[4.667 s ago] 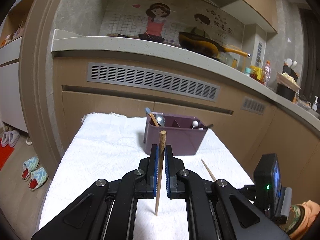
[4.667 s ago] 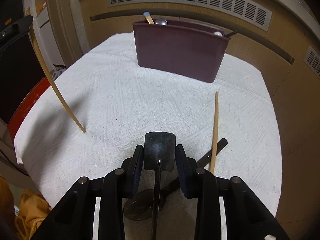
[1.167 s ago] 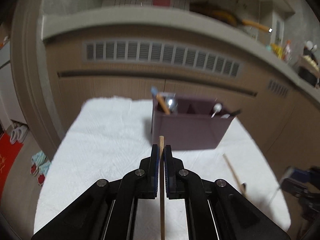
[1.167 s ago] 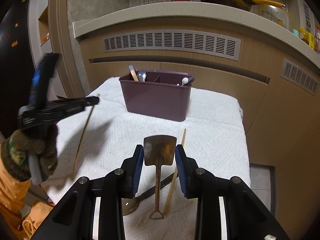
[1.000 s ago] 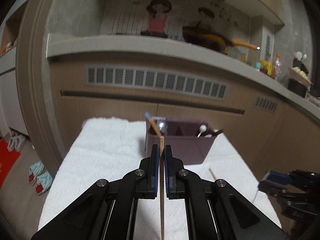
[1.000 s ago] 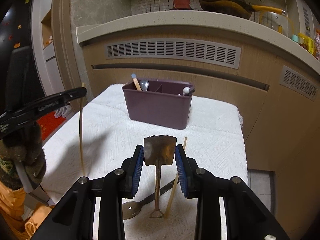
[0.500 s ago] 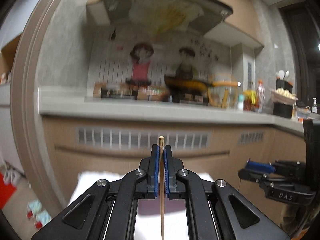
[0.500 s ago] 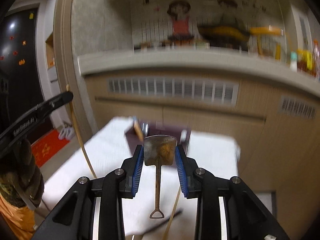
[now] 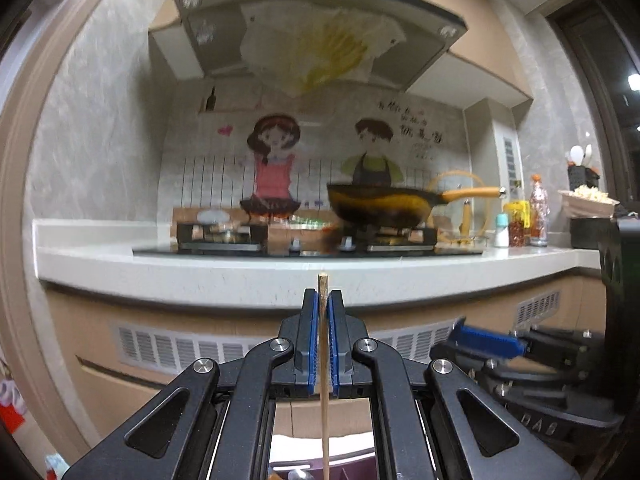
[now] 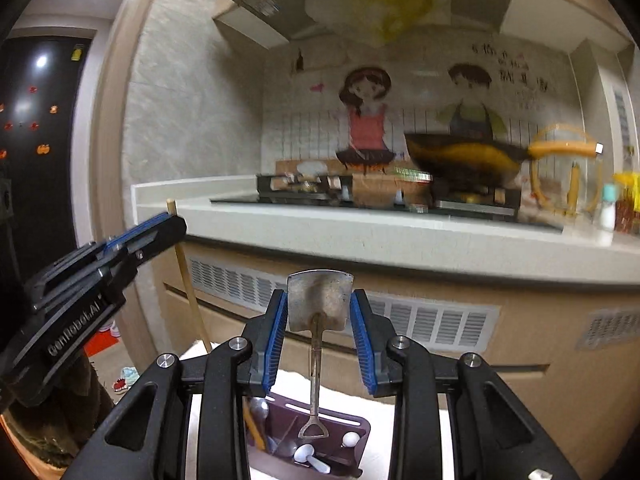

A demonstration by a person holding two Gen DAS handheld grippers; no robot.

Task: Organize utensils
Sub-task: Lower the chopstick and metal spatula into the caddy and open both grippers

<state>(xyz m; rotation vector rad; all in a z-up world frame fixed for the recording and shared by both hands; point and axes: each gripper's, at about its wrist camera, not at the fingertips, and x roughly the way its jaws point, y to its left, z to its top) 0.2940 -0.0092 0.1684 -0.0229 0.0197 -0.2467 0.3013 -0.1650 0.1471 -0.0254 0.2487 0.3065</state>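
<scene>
My left gripper (image 9: 323,304) is shut on a wooden chopstick (image 9: 324,408) that hangs straight down; it also shows at the left of the right wrist view (image 10: 160,224) with the chopstick (image 10: 192,296). My right gripper (image 10: 320,300) is shut on the blade of a small metal shovel-shaped spoon (image 10: 318,308), whose handle hangs over the purple utensil caddy (image 10: 356,428). The caddy holds several spoons and chopsticks in its compartments. The right gripper shows at the right of the left wrist view (image 9: 488,340). Both are raised high above the caddy.
A white cloth-covered table (image 10: 408,436) lies under the caddy. Behind it runs a kitchen counter (image 9: 240,276) with a stove and a wok (image 9: 380,204). Wooden cabinet fronts with vents (image 10: 432,320) stand below the counter.
Both grippers rose well above the table with their utensils and moved over the caddy. The views tilted up to the counter and wall; the table and loose chopstick dropped out of sight.
</scene>
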